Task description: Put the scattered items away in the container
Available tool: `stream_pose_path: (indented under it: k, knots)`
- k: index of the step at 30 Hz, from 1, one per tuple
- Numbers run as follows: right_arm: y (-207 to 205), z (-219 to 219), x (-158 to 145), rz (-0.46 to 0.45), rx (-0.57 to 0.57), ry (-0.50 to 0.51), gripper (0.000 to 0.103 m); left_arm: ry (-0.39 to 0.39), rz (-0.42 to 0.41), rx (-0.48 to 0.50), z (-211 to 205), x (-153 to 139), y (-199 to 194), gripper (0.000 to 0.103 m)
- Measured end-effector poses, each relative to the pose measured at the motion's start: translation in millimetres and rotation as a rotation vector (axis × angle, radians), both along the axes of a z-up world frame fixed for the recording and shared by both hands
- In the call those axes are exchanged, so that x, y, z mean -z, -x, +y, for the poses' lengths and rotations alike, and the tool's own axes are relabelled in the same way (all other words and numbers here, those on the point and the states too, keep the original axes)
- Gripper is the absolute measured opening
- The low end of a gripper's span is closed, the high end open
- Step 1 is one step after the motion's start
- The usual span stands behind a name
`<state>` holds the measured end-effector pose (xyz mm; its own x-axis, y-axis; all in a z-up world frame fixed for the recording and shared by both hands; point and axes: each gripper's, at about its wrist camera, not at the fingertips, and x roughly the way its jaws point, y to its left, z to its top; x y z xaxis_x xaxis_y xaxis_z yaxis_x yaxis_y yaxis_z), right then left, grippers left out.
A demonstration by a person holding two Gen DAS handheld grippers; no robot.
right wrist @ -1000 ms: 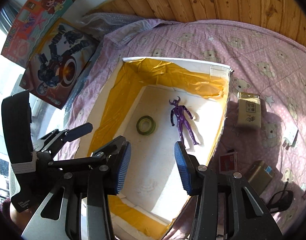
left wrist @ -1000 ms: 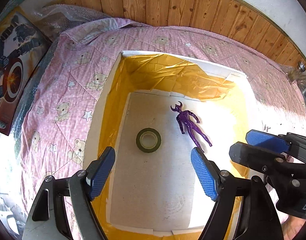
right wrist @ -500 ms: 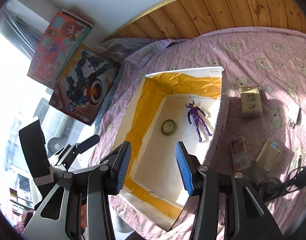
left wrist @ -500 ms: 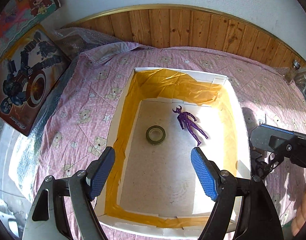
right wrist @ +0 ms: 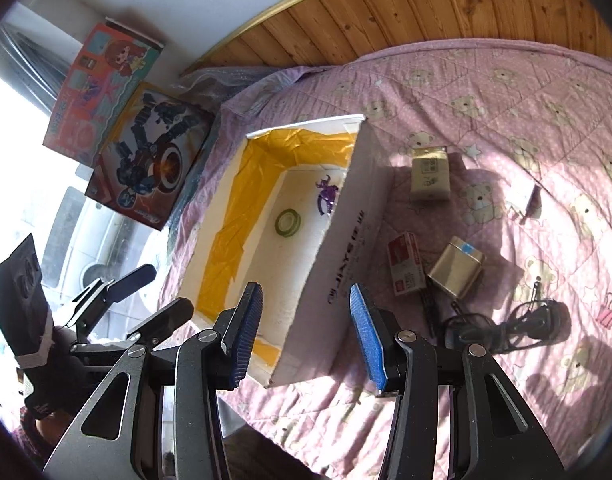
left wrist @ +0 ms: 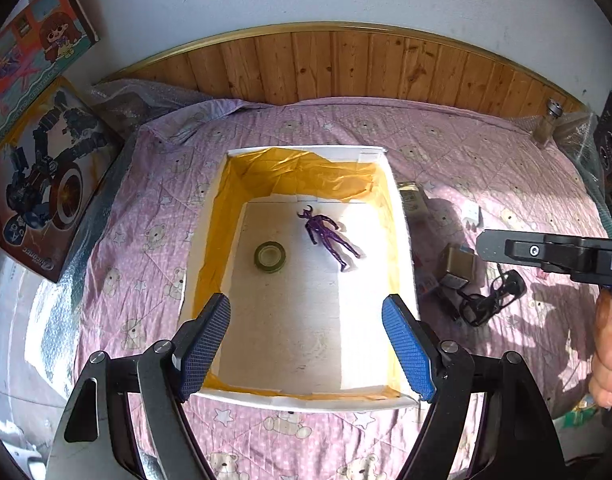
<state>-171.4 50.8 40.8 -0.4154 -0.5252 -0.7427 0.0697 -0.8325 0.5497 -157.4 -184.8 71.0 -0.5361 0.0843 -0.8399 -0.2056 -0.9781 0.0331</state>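
Note:
A white box [left wrist: 401,240] [right wrist: 345,240] lined with yellow tape sits on the pink bear quilt. Inside lie a purple figure [left wrist: 329,236] [right wrist: 325,194] and a roll of tape [left wrist: 270,256] [right wrist: 288,222]. My left gripper [left wrist: 306,344] hangs open above the box's near end, empty. My right gripper [right wrist: 306,332] is open over the box's right wall, empty. On the quilt to the right of the box lie a beige carton [right wrist: 429,174], a red and white packet [right wrist: 405,262], a gold tin [right wrist: 457,270] [left wrist: 459,264], a black cable [right wrist: 501,328] [left wrist: 489,300] and pink clips [right wrist: 609,312].
Two toy boxes [left wrist: 38,168] [right wrist: 146,160] lean at the bed's left side. A wooden headboard [left wrist: 345,68] runs along the far edge. A small jar [left wrist: 547,124] stands at the far right corner. A small white item [right wrist: 531,198] lies on the quilt. A hand [left wrist: 609,360] holds the right tool.
Both grippers have pulled up and back from the box, so the whole box and the quilt items now show. The right gripper has shifted right, over the box's right wall.

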Motion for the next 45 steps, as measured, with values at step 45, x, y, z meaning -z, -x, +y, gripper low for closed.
stream_pose_path:
  k: [45]
  knots:
    - [-37.8,-3.7,163.4,-0.075,-0.245,-0.086,0.043,-0.097,-0.099,0.360,89.4,101.0,-76.5,0.083]
